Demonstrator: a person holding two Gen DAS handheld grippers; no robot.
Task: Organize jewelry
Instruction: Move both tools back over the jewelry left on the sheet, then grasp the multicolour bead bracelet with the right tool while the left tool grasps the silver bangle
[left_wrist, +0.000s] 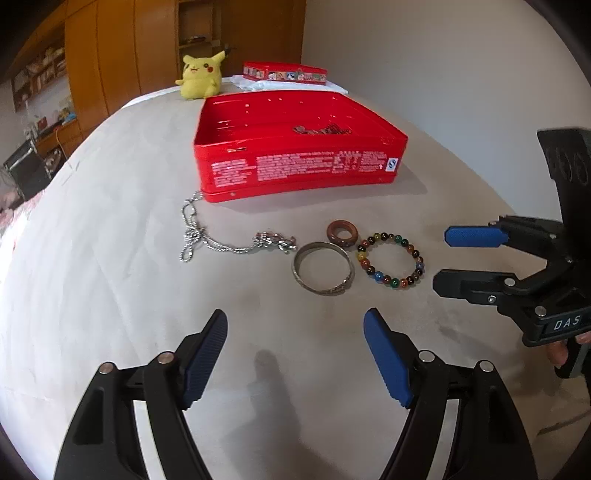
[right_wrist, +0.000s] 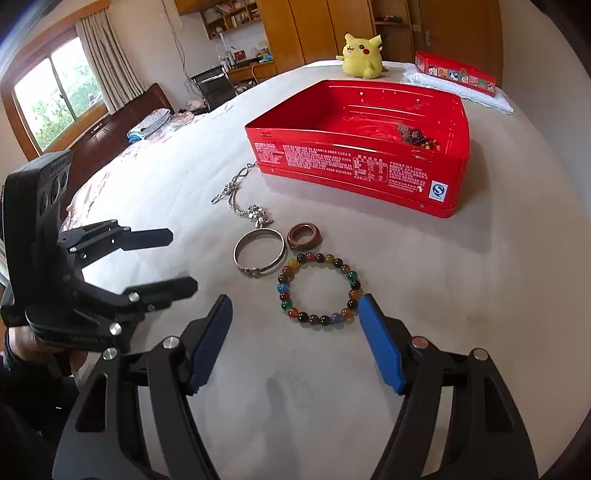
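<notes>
Four loose pieces are left on the bed, just in front of the open red tin (right_wrist: 354, 166): one beaded bracelet (right_wrist: 319, 290), one silver bangle (right_wrist: 260, 253), one brown wooden ring (right_wrist: 304, 236) and one silver chain with a pendant (left_wrist: 229, 240). The tin already has a small dark pile of jewelry (right_wrist: 417, 136) in its far right corner (can't count what's in there).

Handling-wise, my guess: the beaded bracelet is probably on elastic, so floppy, with round, slick beads. I'd pinch straight across one side of the loop, over a bead or two, and let the rest hang. The bangle looks rigid and thin, so clamp across the band. The ring is chunky and stiff, easy. The chain will be the annoying one, limp and trailing, so best grabbed at the pendant. All look light.

The right gripper (right_wrist: 295, 343) is spread wide and empty, with its right pad just beside the bracelet's near edge. The left gripper (left_wrist: 295, 354) is also spread, holding nothing, just short of the bangle.

Also one yellow plush (right_wrist: 360, 55) and one tin lid (right_wrist: 454, 74) at the back.
</notes>
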